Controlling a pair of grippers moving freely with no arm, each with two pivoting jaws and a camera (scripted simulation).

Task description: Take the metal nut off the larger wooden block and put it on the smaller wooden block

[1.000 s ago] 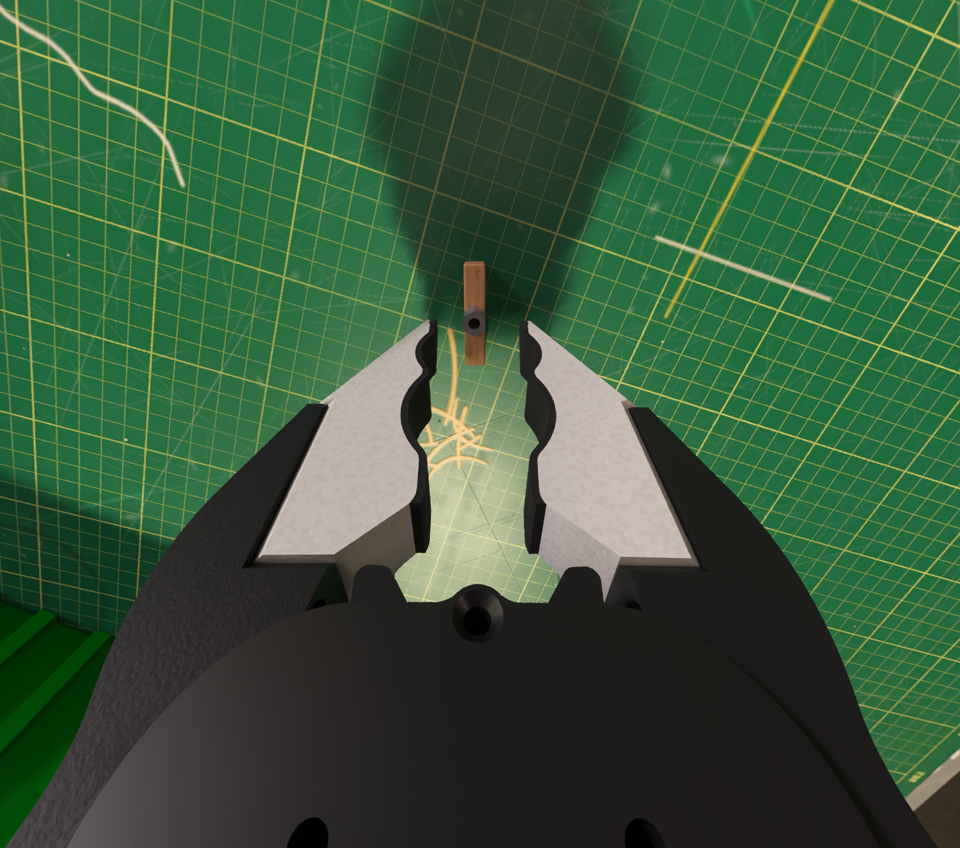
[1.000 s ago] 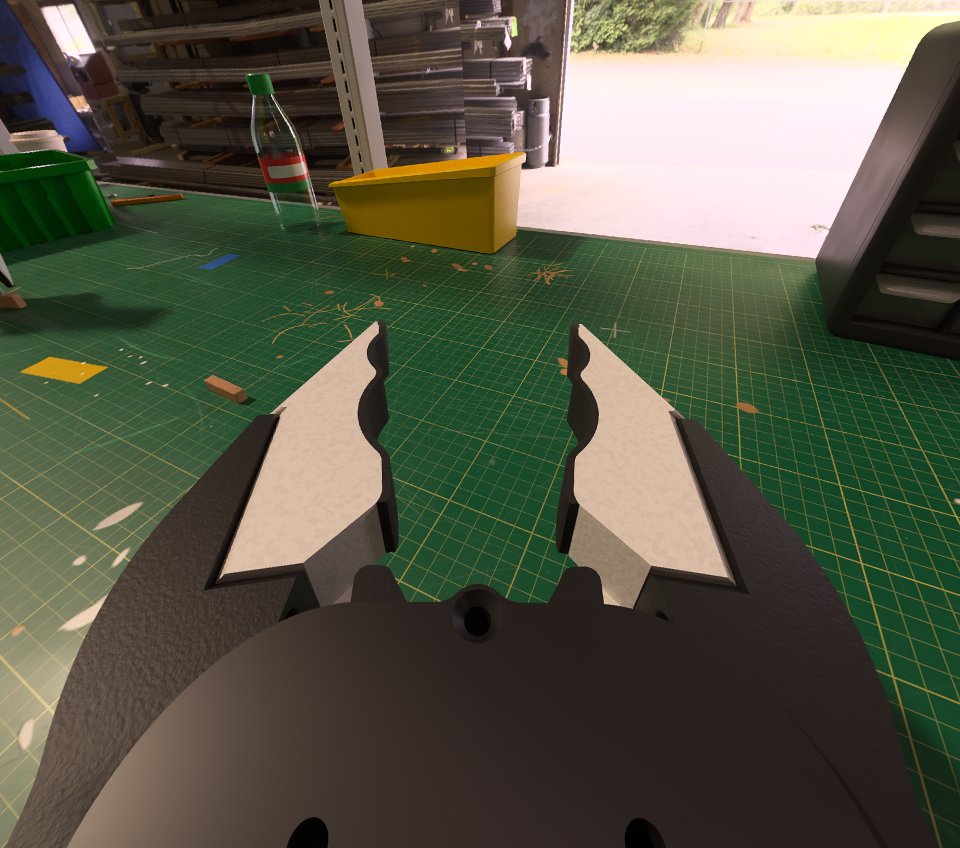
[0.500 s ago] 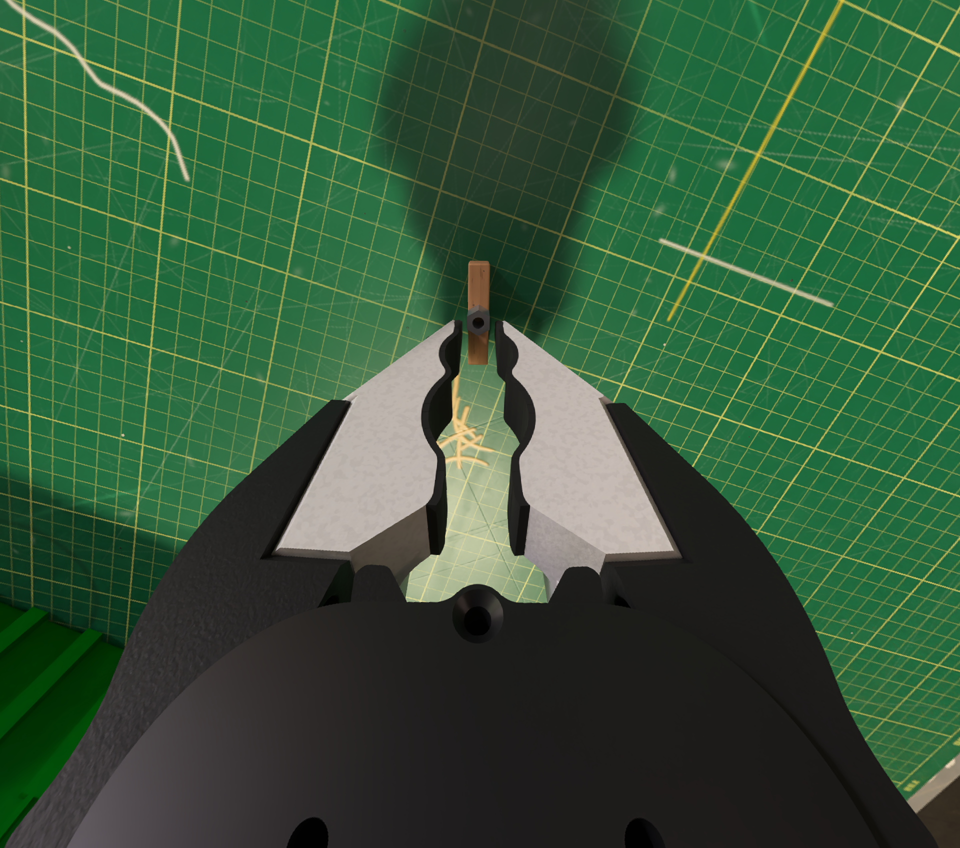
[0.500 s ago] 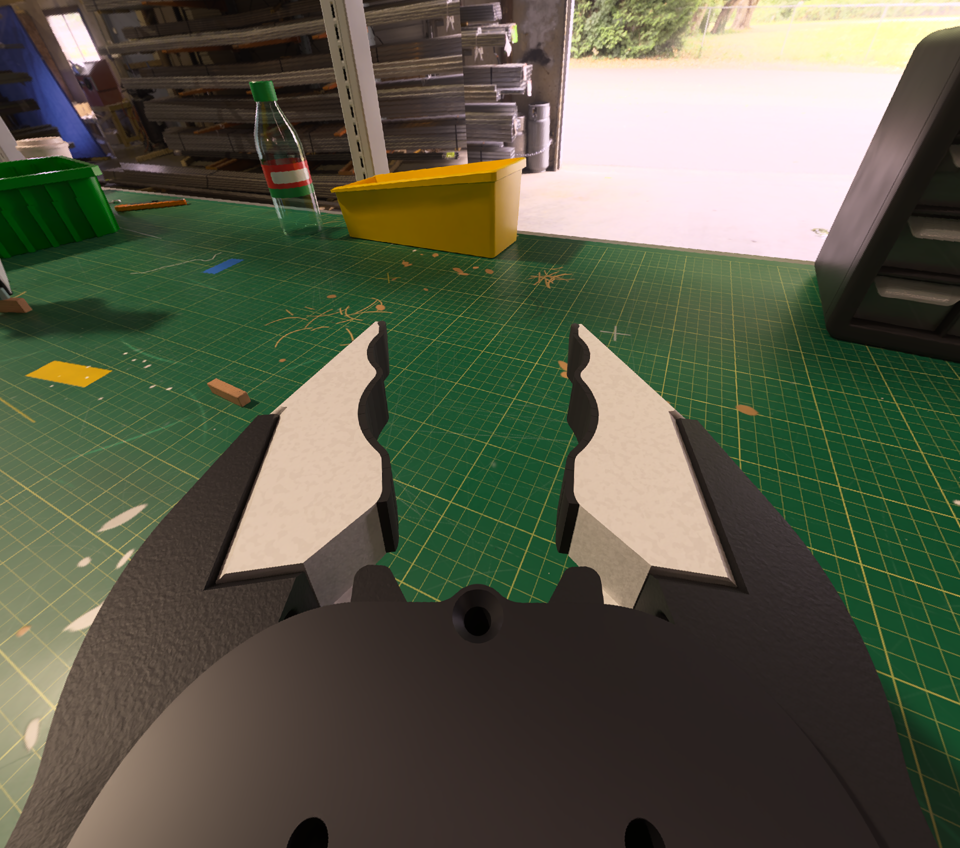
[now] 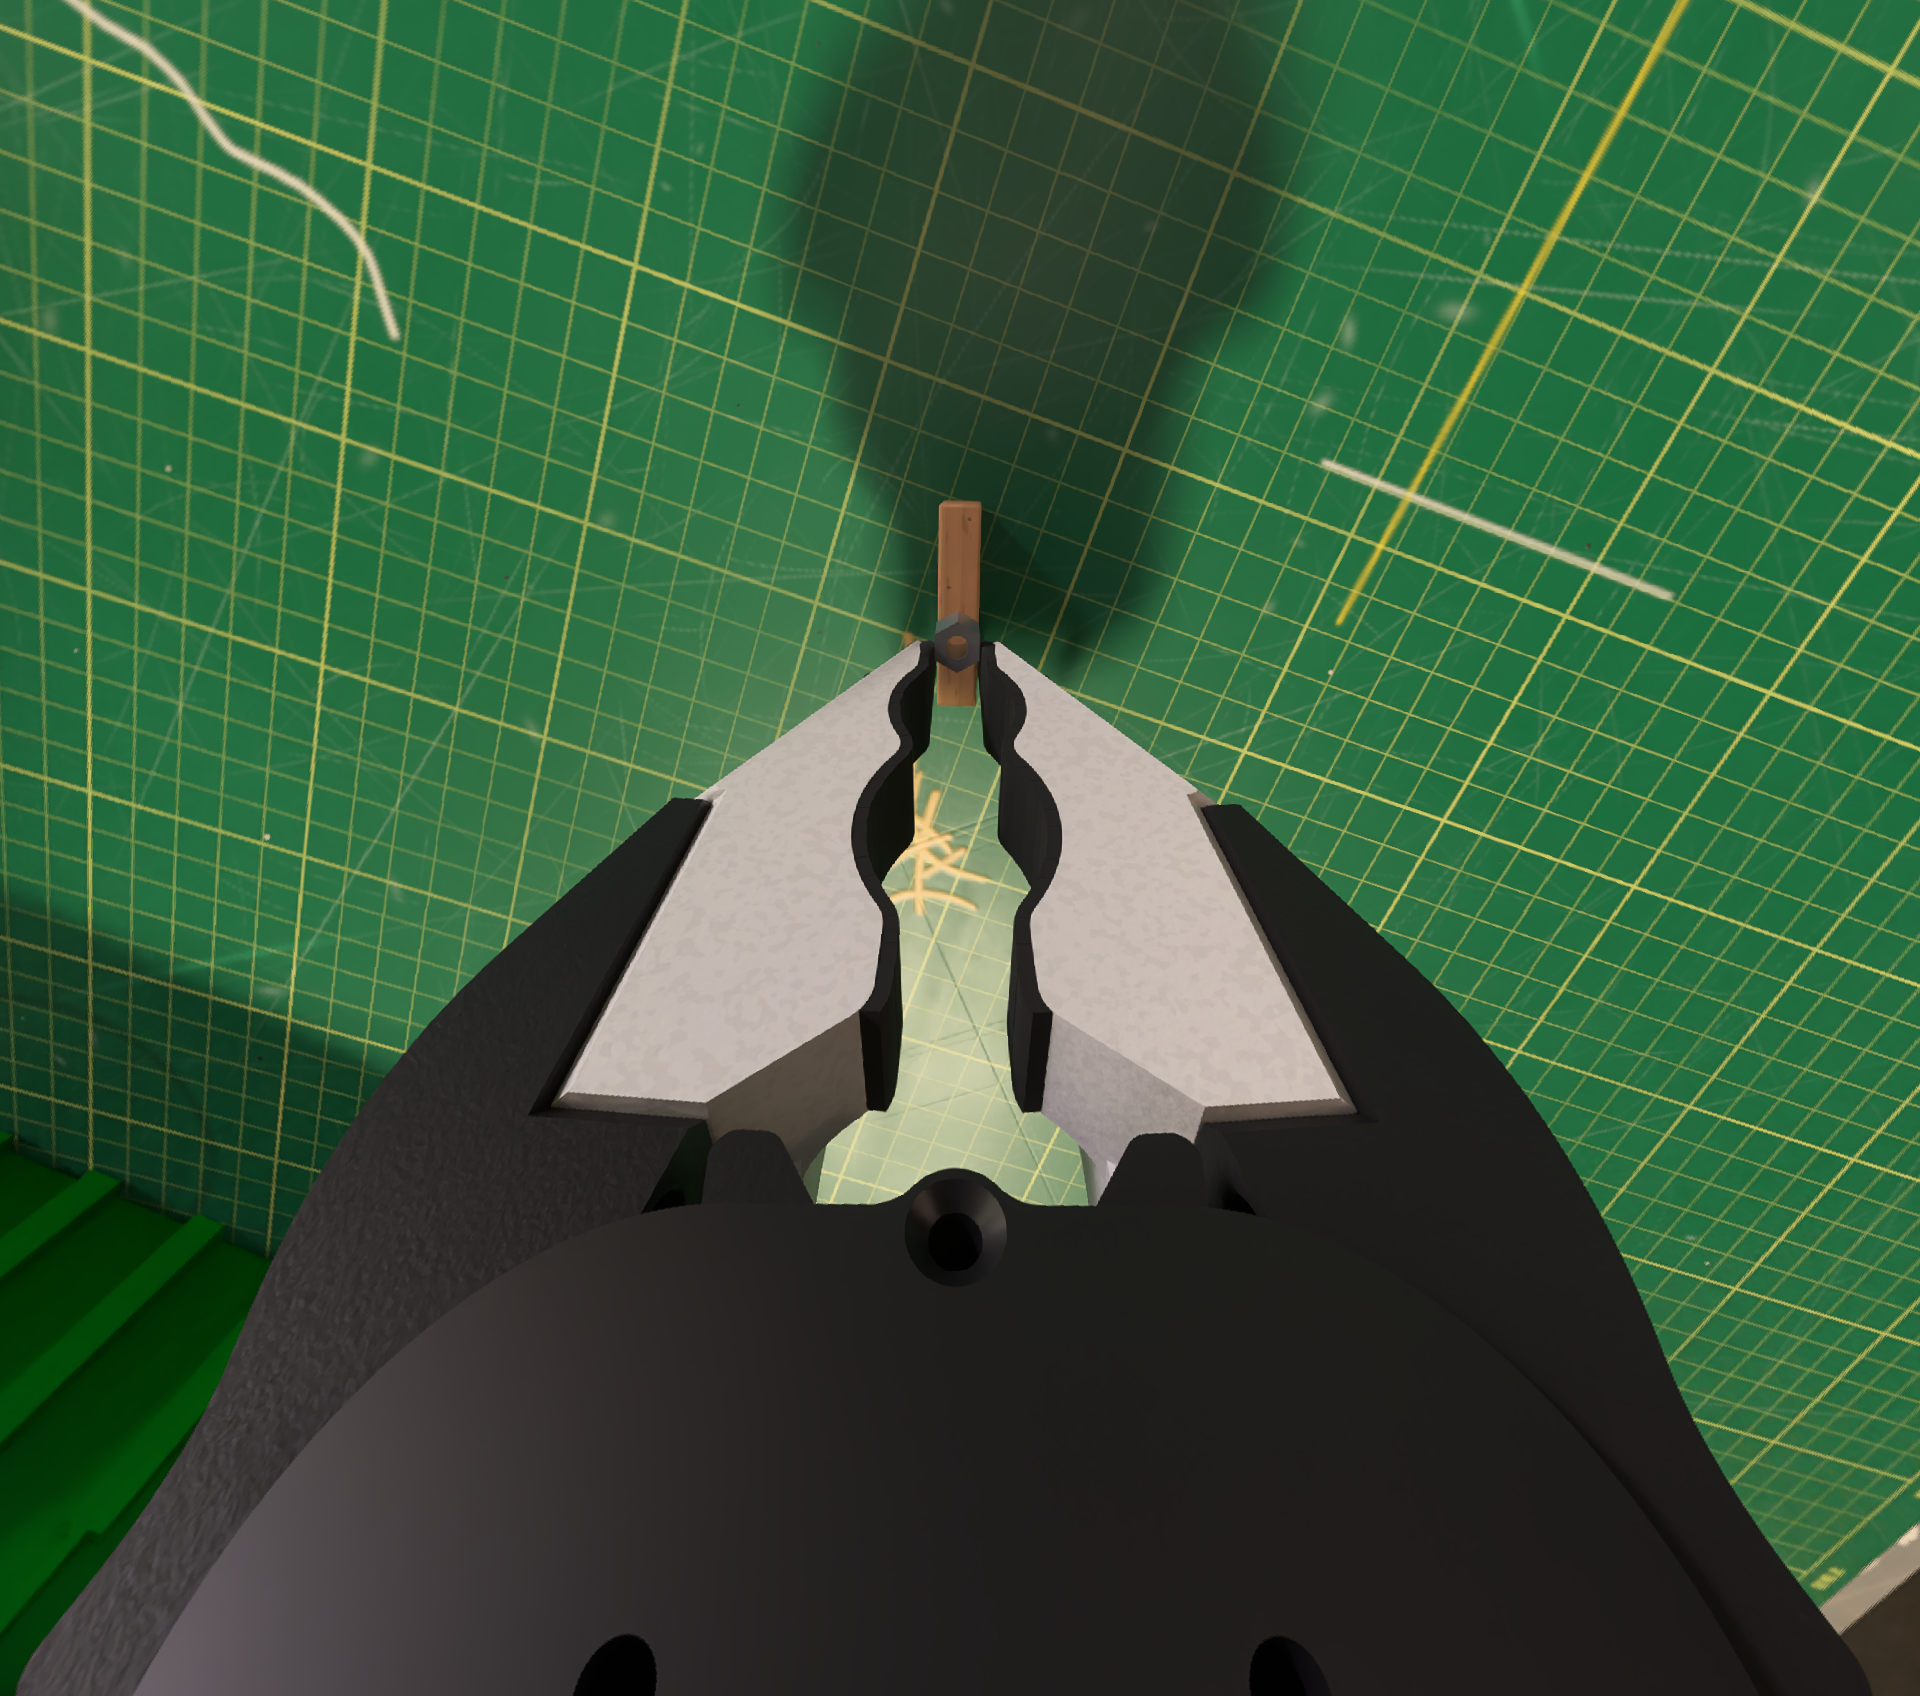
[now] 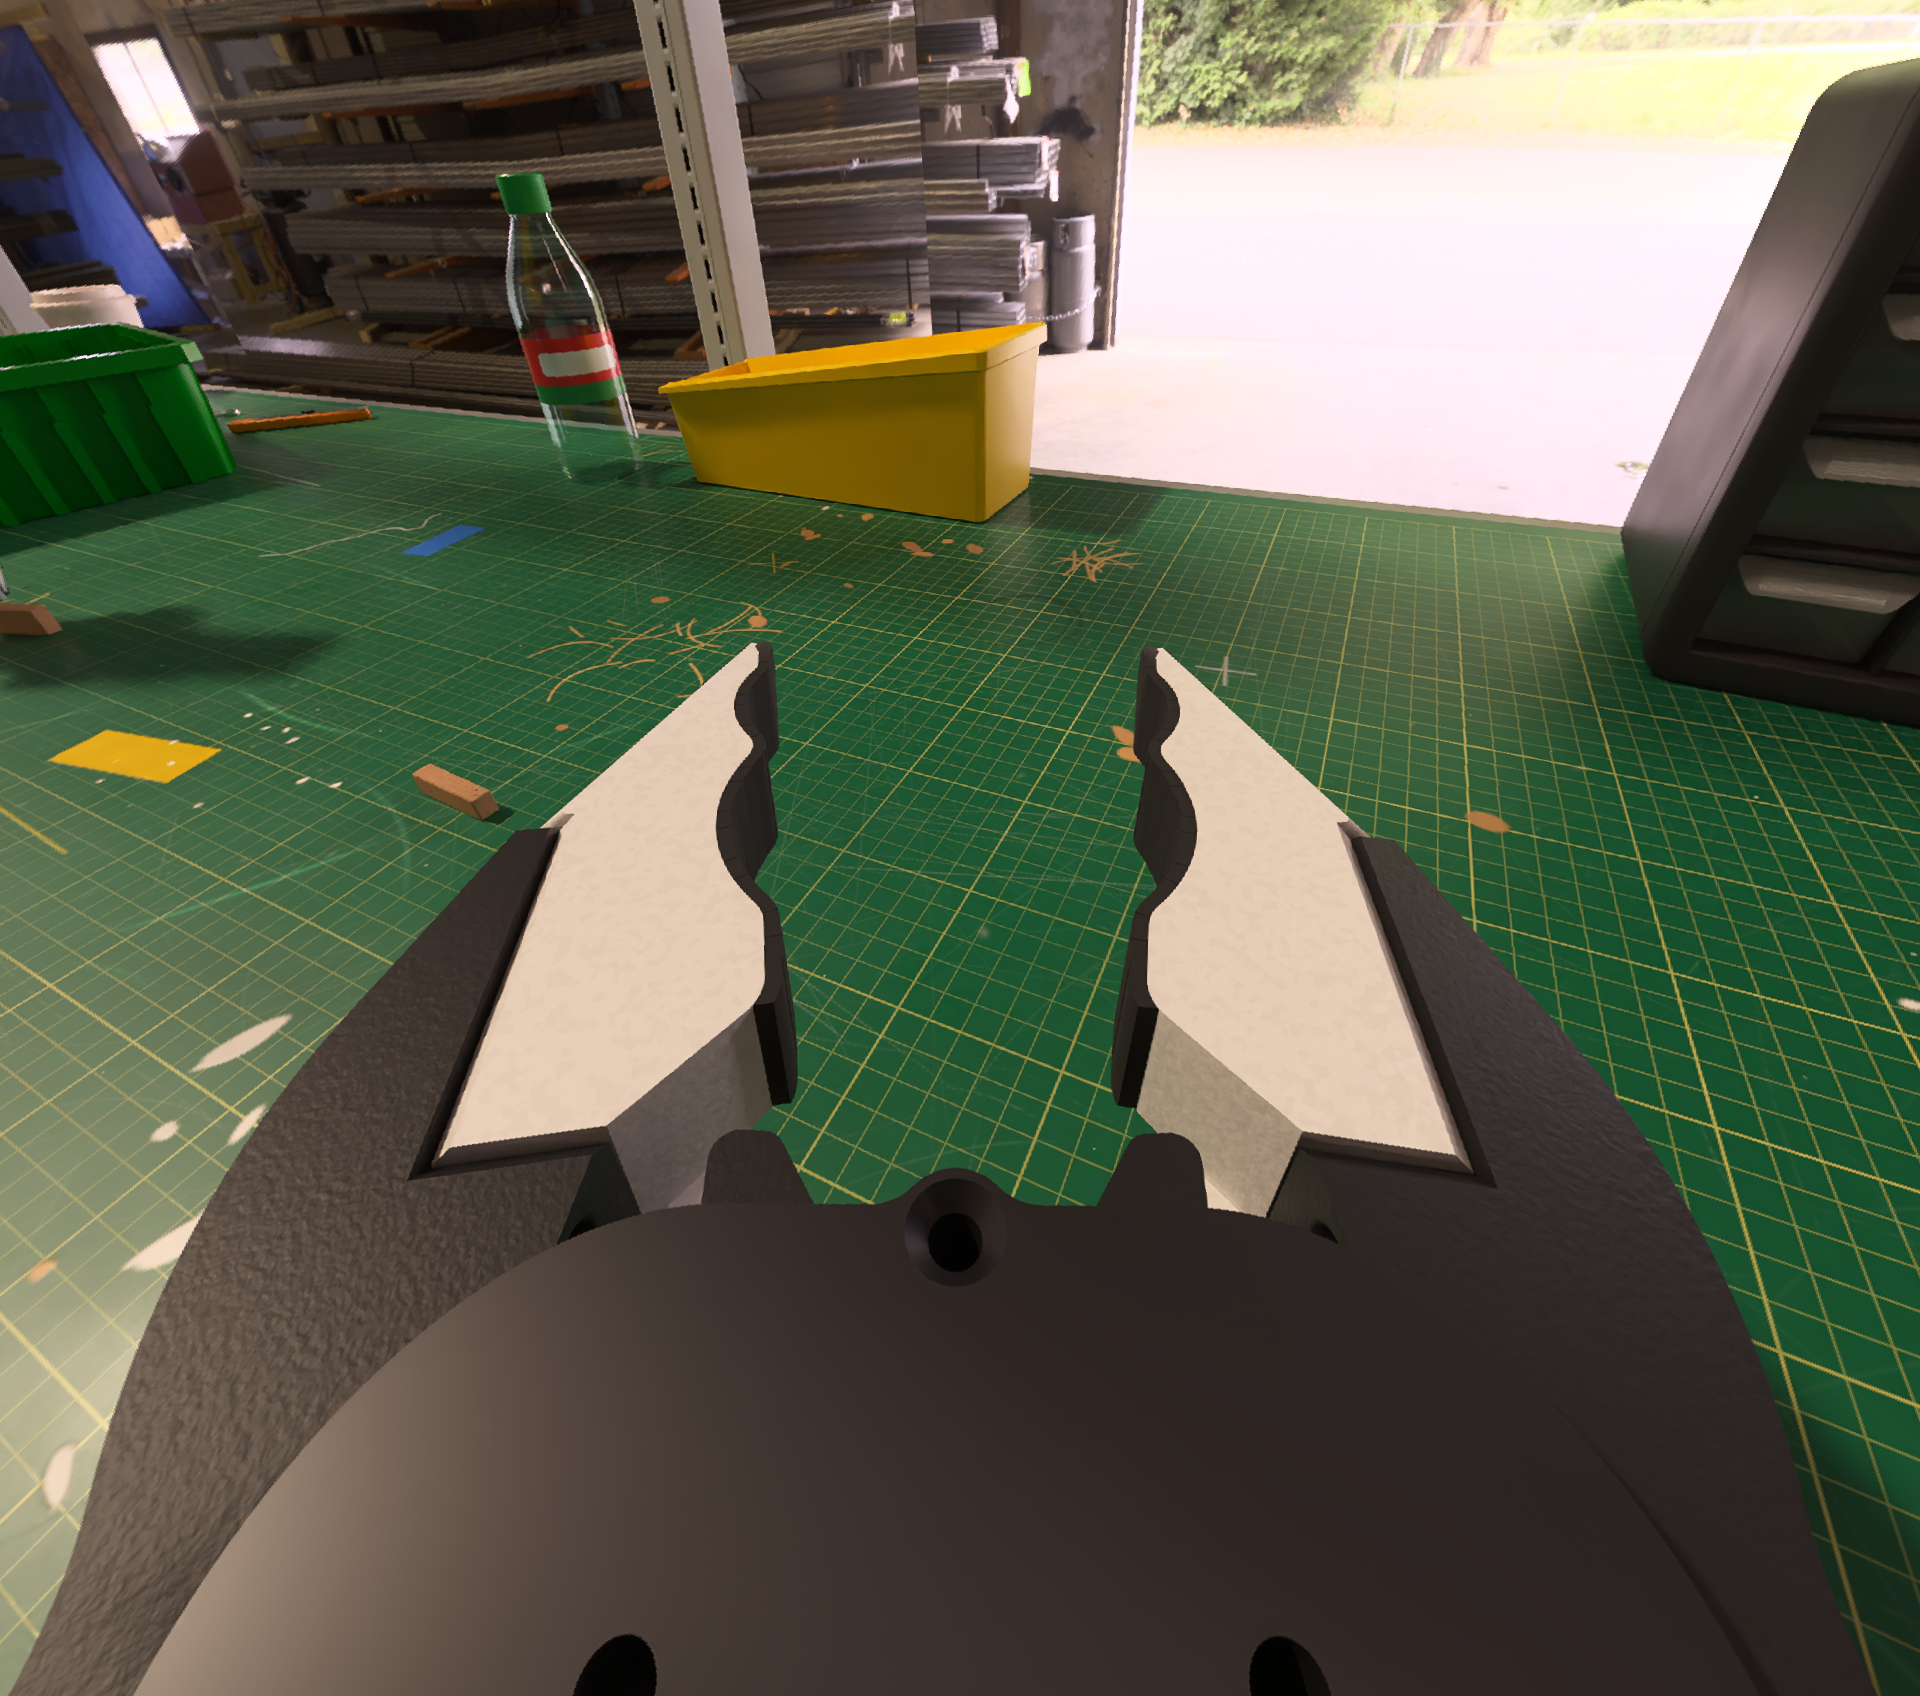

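In the left wrist view I look down on the green cutting mat. A thin wooden block lies there with a small grey metal nut on its near part. My left gripper has its fingertips closed against both sides of the nut. My right gripper is open and empty, low over the mat. In the right wrist view a small wooden block lies to the left of its fingers. Another wooden block shows at the far left edge.
A yellow bin, a clear bottle and a green bin stand along the mat's far side. A black drawer unit stands at the right. A green bin corner shows at the lower left.
My left gripper's jaws have narrowed from wide apart until the tips meet the nut. The right gripper has stayed open and barely shifted.
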